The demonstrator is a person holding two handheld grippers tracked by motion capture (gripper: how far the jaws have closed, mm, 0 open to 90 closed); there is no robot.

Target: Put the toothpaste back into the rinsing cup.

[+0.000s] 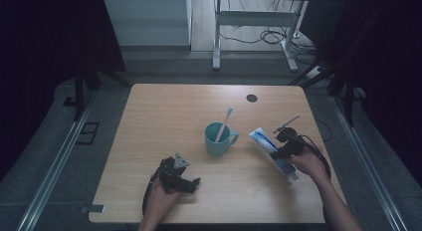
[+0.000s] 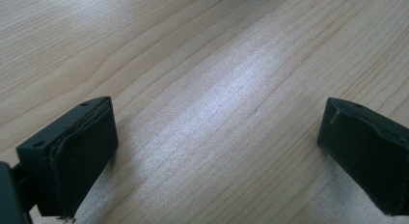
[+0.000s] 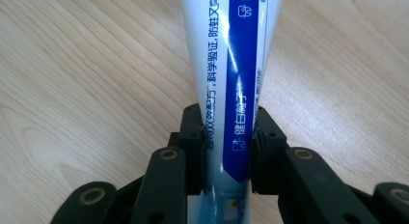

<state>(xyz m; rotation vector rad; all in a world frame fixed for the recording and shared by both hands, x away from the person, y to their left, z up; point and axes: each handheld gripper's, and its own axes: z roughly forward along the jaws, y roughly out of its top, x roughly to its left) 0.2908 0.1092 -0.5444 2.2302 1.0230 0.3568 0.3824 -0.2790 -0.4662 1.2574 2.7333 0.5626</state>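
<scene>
The right gripper (image 1: 279, 149) is clamping its jaws on the one white-and-blue plastic toothpaste tube (image 1: 271, 150), which is lying slanted near the right side of the light wooden desk (image 1: 164, 106), its flat end pointing toward the teal ceramic mug (image 1: 218, 139). In the right gripper view the two black jaws are pressing the tube (image 3: 230, 79) from both sides, just beyond its narrow capped end. The tube is looking light and soft; a squeeze is likely denting it, and its glossy skin may be slipping between the pads, so holding it near the stiffer shoulder by the cap, as here, seems the safer place. Whether it is resting on the desk or hanging just above it, I cannot tell.

The left gripper (image 1: 191, 183) is sitting low at the near edge of the desk, its jaws spread wide over bare wood and grasping nothing.

Counting: one tube, one mug, one white toothbrush (image 1: 224, 124) standing tilted in the mug, and two grippers.
</scene>
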